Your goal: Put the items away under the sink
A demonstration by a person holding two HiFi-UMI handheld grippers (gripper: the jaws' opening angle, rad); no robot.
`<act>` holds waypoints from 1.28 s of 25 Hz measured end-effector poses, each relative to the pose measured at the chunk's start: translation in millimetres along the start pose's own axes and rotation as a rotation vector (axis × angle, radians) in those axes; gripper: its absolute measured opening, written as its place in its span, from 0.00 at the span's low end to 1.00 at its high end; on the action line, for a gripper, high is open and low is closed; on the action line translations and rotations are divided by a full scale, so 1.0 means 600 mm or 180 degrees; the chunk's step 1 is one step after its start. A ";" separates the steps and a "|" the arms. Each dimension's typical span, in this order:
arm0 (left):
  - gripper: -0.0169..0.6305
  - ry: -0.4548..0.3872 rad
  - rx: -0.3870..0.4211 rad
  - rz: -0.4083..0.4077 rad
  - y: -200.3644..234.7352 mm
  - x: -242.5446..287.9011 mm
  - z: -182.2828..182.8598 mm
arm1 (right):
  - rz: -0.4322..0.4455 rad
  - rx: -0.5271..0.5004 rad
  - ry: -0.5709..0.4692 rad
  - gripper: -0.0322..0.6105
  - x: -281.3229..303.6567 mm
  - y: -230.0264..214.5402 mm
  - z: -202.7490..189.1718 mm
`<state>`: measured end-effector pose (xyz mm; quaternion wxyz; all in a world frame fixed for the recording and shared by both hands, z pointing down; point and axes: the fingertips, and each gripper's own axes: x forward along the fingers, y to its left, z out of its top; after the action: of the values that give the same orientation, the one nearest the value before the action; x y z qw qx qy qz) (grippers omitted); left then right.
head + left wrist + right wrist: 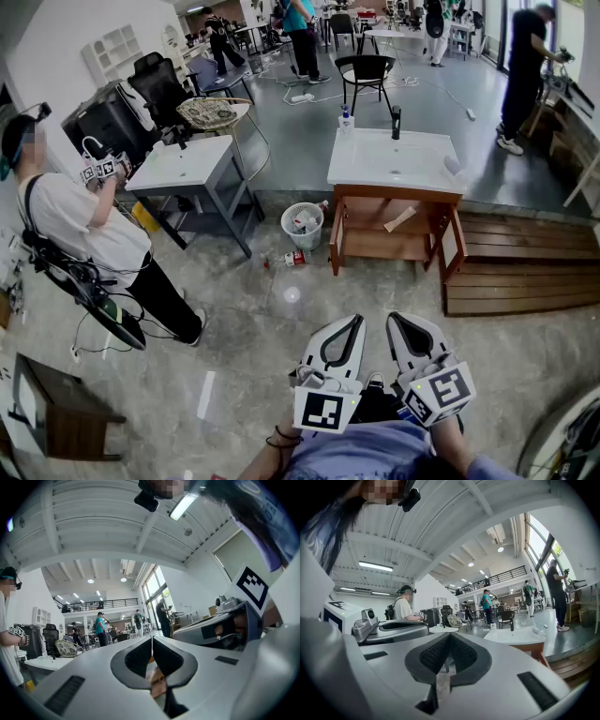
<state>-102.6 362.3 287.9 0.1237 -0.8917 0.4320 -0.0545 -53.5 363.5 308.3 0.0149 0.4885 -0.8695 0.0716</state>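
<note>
Well beyond the left gripper's (357, 322) and right gripper's (395, 320) closed, empty fingers (136, 656) stands the sink cabinet (380, 246).

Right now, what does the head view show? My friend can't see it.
The left gripper and right gripper, both shut and empty, point toward a white sink whose wooden cabinet stands open underneath. A wastebasket stands left of it, with a person farther left.

Wooden cabinet (370, 246), glossy white sink (394, 161)
</note>
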 end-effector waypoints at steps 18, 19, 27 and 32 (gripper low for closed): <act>0.05 0.0092 -0.0086 0.0059 0.009 0.132 -0.028 | -0.0004 0.0092 0.0068 0.07 0.050 -0.134 -0.010; 0.05 0.0089 -0.0099 0.0063 0.008 0.143 -0.029 | -0.0005 0.0092 0.0068 0.07 0.052 -0.145 -0.010; 0.05 0.0051 -0.0152 0.0150 0.000 0.222 -0.021 | 0.0046 0.0085 0.0114 0.07 0.069 -0.223 -0.011; 0.05 0.0158 -0.0173 0.0189 -0.003 0.243 -0.033 | 0.0104 0.0096 0.0139 0.07 0.079 -0.248 -0.018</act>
<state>-14.6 245.8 306.1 0.0903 -0.8799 0.4626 -0.0611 48.1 248.7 339.8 0.0253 0.4727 -0.8756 0.0956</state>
